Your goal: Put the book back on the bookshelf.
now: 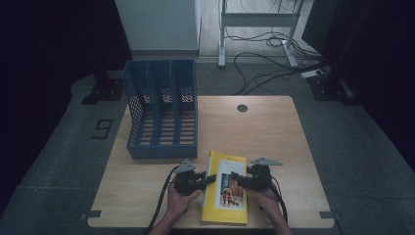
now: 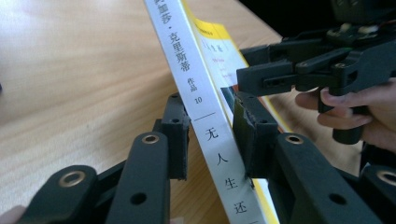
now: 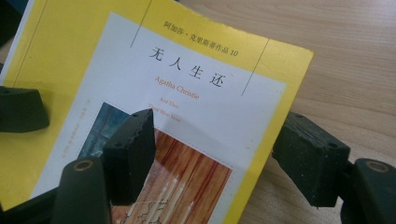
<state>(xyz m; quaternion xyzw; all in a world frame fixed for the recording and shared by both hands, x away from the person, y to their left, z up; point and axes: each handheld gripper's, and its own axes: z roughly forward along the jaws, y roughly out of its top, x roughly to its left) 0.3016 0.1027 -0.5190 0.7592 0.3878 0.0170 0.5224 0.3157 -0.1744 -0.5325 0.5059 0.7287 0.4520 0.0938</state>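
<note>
A yellow paperback with a white spine lies near the table's front edge, between both hands. My left gripper has its jaws around the spine edge, one pad on the spine's outer side and the other on the cover, both touching. My right gripper comes from the book's other side and stands open. In the right gripper view, one jaw hovers over the cover picture and the other sits past the book's edge, above the wood. A left jaw tip rests on the cover.
A blue three-slot file holder stands at the table's back left. The wooden table has a round cable hole at its far edge. Cables and a desk frame lie on the floor beyond.
</note>
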